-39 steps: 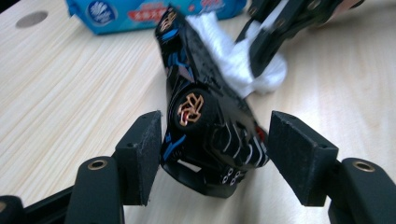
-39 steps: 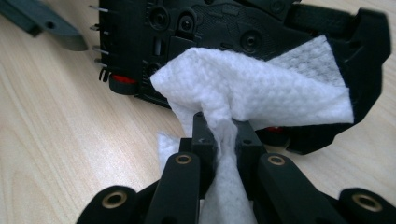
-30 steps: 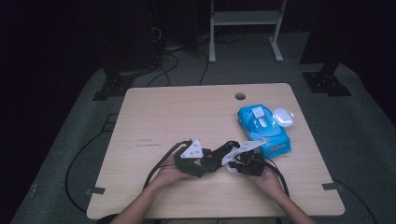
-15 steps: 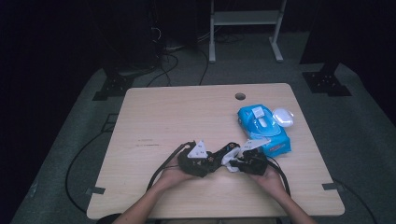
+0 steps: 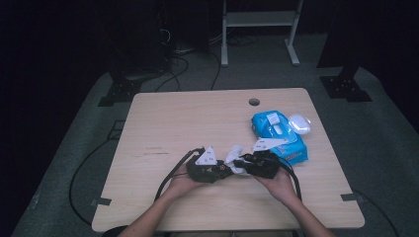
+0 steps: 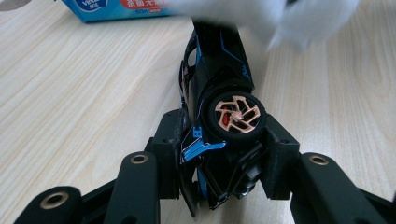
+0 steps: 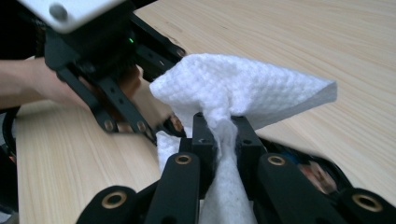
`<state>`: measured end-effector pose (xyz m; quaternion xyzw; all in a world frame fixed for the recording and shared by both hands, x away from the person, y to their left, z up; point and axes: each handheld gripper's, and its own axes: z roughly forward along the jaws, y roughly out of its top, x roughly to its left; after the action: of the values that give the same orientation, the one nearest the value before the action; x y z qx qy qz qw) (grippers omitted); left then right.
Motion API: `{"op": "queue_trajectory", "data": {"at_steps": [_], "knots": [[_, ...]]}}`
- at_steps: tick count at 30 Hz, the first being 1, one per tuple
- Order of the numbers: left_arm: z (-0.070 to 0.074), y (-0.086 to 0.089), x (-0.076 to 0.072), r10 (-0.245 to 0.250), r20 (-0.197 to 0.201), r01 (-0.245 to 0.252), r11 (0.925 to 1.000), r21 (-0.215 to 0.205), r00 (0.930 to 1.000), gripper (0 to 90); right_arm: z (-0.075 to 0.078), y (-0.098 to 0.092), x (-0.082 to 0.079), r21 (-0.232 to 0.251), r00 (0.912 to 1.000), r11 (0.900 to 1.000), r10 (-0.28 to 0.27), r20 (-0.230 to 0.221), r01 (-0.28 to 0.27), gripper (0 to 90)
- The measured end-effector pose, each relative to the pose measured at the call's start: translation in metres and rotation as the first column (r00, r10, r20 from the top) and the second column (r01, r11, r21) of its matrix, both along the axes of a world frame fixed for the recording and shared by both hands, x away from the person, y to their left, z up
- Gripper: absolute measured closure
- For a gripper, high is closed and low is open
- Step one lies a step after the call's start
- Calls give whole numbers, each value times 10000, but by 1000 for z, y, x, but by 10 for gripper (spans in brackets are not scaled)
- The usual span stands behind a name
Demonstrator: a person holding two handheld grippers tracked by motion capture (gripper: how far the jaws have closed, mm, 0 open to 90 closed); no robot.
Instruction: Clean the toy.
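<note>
While the left gripper (image 6: 219,154) grasps a black toy car (image 6: 217,98) by its tail — the fingers (image 6: 170,154) have just been closing, and they now press on the body on either side of the copper-spoked wheel — the right gripper (image 7: 219,135) is clenched on a bunched white wipe (image 7: 243,93). In the high view both meet near the table's (image 5: 197,118) front edge, the left gripper (image 5: 206,169) at about 9 o'clock of the wipe (image 5: 235,157) and the right gripper (image 5: 259,165) at about 3 o'clock of it, the hands close together. The relation that matters is the car's long axis: in the left gripper view it runs from the fingers at 6 o'clock straight up toward 12 o'clock, lifted on its side with a wheel facing the camera, and the wipe (image 6: 280,18) hangs blurred just past its far end, at about 1 o'clock. So the cloth lies beyond the nose rather than beside the flank, and the right hand is the nearer one to bring it along the bodywork — a stroke down that axis toward the left fingers looks like the coming move. The blue wipes pack (image 5: 276,136) lies well apart at the table's right, its lid open.
</note>
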<state>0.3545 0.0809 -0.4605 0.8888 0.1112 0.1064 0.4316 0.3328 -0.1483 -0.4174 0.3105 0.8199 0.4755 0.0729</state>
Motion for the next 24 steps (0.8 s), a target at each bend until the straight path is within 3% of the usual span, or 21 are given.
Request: {"op": "queue_trajectory", "data": {"at_steps": [5,7,12,13,18,22,23,24], "knots": [[0,1,2,37,-113,-38,9999,-120,9999,574,-7,35,12,-190,9990,9992,357,-284,-363,820],[0,2,2,84,-104,-85,9999,-119,9999,576,-10,39,14,-151,9989,9992,363,-288,-368,821],[-1,5,4,89,-149,-91,9998,-193,9998,577,-8,28,15,-330,9999,9994,75,-88,-78,820],[-1,4,3,117,-168,-120,9997,-200,9998,576,-8,19,14,-563,9994,9979,-302,140,309,820],[-1,3,3,133,-131,-135,9997,-226,9998,577,-10,6,15,-329,9975,9970,-701,34,702,820],[-1,-1,3,138,-95,-140,9997,-199,9999,576,-12,21,12,116,9999,9999,-35,-165,37,819],[-1,0,4,110,-92,-112,9997,-198,9999,576,-12,33,9,-151,9998,9998,145,131,-143,818],[-1,0,4,110,-92,-112,9997,-198,9999,577,-12,33,9,-151,9998,9998,145,131,-143,818]]}}
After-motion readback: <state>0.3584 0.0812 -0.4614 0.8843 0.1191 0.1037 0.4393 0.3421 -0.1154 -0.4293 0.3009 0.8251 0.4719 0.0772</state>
